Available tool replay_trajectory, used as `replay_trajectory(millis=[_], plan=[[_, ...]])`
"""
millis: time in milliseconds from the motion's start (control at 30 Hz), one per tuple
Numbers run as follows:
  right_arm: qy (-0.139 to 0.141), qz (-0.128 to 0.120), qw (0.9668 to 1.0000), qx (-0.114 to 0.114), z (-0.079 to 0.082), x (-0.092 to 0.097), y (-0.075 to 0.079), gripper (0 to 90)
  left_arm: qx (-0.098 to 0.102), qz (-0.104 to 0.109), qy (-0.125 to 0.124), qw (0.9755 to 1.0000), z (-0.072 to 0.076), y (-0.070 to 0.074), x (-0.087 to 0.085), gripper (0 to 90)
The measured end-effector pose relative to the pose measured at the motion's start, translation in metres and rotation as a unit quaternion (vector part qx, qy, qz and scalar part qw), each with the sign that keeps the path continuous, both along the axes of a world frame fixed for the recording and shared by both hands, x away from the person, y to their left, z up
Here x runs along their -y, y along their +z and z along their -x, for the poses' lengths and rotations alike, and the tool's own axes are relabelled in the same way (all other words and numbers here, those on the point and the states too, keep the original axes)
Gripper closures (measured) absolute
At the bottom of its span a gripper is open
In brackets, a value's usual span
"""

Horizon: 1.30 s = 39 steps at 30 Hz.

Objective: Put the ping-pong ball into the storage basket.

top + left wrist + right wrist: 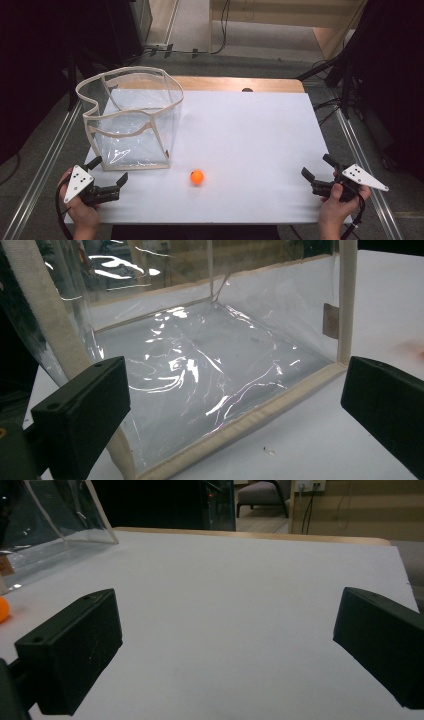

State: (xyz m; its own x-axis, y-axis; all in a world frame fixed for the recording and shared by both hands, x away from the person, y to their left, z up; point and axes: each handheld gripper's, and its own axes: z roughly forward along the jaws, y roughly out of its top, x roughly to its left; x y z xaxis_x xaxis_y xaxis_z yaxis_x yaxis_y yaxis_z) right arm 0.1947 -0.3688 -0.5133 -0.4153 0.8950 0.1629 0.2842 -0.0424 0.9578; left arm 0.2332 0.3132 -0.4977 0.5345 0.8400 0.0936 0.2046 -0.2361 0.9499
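While both hands rest at the near edge of the white worktop, the high view shows the left tongs gaping beside the clear bag and the right tongs gaping well apart, with the orange ball between them, just off the bag's near corner. From the left gripper view, wide jaws frame the bag's cloth-trimmed base, nothing gripped. From the right gripper view, spread jaws face bare worktop; the ball sits at the left edge.

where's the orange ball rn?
High view: the orange ball lies on the white table, near its front edge, just right of the clear bag, apart from it, between both grippers.
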Motion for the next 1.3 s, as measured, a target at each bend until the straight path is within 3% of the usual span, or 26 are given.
replay_trajectory(millis=[233,267,367,533,700,833,1000,1300], plan=[[0.026,0.001,0.9996,0.004,-0.003,-0.005,0.006,0.0,0.001,0.000,0.000,1.0000,0.000,0.000,0.000,0.0],[0.049,-0.003,0.9988,0.003,-0.004,-0.007,0.007,0.0,0.001,0.000,-0.001,1.0000,0.000,0.000,0.000,0.0],[0.059,-0.005,0.9982,-0.002,-0.005,-0.010,0.009,0.0,0.001,-0.001,-0.001,1.0000,0.000,0.000,0.000,0.0],[0.054,0.009,0.9985,-0.003,-0.005,-0.015,0.014,0.0,0.001,-0.001,0.000,1.0000,0.000,0.000,0.000,0.0],[0.074,0.022,0.9970,0.001,-0.006,-0.024,0.026,0.0,0.002,0.002,0.000,1.0000,0.001,0.000,0.000,0.0],[0.092,0.041,0.9948,-0.009,-0.010,-0.037,0.036,0.0,0.001,0.003,0.001,1.0000,0.001,0.000,-0.001,0.0],[0.113,0.049,0.9922,-0.019,-0.017,-0.047,0.039,0.0,0.002,-0.001,0.001,1.0000,0.001,0.000,0.000,0.0],[0.126,0.067,0.9893,-0.031,-0.020,-0.058,0.046,0.0,0.002,-0.001,0.001,1.0000,0.001,0.000,0.000,0.0]])
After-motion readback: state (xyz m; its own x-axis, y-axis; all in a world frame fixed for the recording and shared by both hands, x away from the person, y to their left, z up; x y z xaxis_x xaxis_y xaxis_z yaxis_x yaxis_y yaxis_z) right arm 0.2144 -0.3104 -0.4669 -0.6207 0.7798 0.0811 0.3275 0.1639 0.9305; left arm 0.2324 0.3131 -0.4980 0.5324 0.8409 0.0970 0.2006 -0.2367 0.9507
